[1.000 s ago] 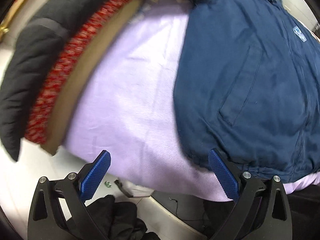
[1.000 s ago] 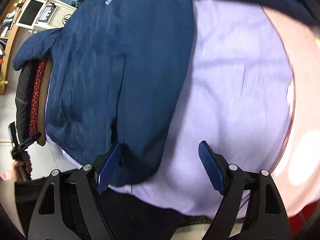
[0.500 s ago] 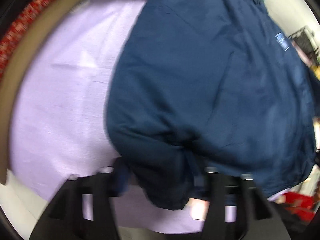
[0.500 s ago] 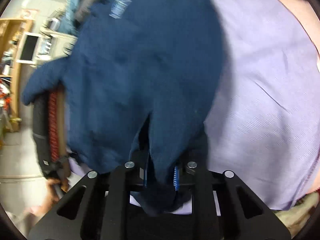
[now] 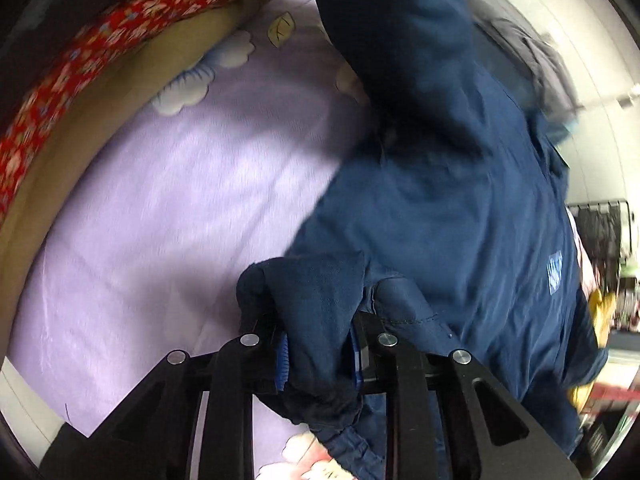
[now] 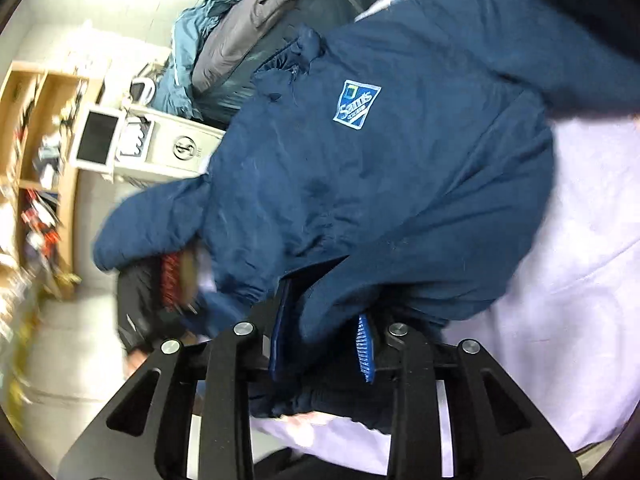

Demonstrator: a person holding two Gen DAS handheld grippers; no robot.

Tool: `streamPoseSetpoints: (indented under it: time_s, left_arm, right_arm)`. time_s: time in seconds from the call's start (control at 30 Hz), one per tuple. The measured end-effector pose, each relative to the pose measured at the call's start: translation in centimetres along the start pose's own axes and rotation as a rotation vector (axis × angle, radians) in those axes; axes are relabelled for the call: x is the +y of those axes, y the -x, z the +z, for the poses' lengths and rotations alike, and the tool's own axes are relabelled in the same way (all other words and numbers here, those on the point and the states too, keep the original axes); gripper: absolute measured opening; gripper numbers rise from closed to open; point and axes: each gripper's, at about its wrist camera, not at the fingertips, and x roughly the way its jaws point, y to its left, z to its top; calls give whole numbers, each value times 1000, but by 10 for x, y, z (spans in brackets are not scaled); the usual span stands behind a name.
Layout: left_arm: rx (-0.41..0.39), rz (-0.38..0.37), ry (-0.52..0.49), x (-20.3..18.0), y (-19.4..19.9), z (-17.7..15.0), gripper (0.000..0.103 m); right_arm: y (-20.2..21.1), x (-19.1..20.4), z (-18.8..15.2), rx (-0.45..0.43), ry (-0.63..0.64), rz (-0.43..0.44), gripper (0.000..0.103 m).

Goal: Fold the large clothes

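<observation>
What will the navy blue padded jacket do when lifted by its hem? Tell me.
The navy blue padded jacket will probably sag: its fabric bunches between the left gripper pads. It looks padded, so likely bulky yet fairly light. The loose sleeve would probably dangle; fabric also sits between the opening right gripper jaws.

Dim, motion-blurred, fisheye-warped edges

jacket [image 6: 400,184] on the sheet [image 5: 168,216], clothes pile [image 6: 256,32] behind it, cabinet [image 6: 176,148] left
</observation>
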Motion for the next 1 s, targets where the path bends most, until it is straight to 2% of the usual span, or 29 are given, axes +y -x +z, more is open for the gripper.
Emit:
streamPoseSetpoints:
  time_s: [0.1, 0.17, 0.23, 0.3, 0.4, 0.47, 0.57, 0.67, 0.7, 0.73, 0.77, 0.8, 0.83, 0.9, 1.0]
  left_arm:
    - [31, 32, 22, -8, -15, 5, 22]
    - [41, 51, 28, -11, -19, 11, 22]
    - [54, 70, 32, -15, -25, 16, 22]
    - [70, 78, 51, -17, -29, 20, 22]
    - [84, 102, 47, -18, -39, 27, 22]
    - [84, 127, 24, -24, -43, 26, 22]
    - [78, 147, -6, -30, -43, 26, 22]
    - [77, 139, -15, -29, -42, 24, 22]
    - [77, 134, -14, -29, -41, 24, 22]
    - [77, 126, -16, -27, -40, 23, 22]
    - [77, 122, -20, -24, -39, 21, 22]
    - [76, 115, -25, -20, -35, 20, 22]
    - [76, 105, -32, -18, -31, 17, 23]
    - [81, 94, -51, -25, -16, 13, 23]
    - [112, 56, -89, -22, 11, -5, 22]
  right_arm:
    - [19, -15, -29, -12, 40, -53, 38]
    - [31, -26, -44, -37, 53, -104, 65]
    - [48, -49, -61, -65, -10, -110, 67]
    - [48, -64, -73, -13, -32, -133, 67]
    - [19, -56, -103, 136, 217, -306, 67]
    - [-7, -44, -129, 237, 340, -299, 67]
    - [-29, -28, -144, 221, 363, -246, 67]
    - [-44, -17, -133, 158, 288, -198, 67]
    - [-47, -15, -129, 133, 264, -211, 67]
    - [-50, -16, -124, 109, 241, -266, 66]
    - [-49, -19, -123, 100, 230, -300, 42]
    - [-49, -21, -119, 100, 219, -318, 25]
    - [-43, -23, -116, 96, 208, -320, 19]
    - [-15, -23, -108, 70, 197, -274, 16]
    - [52, -15, -97, 54, 211, -214, 13]
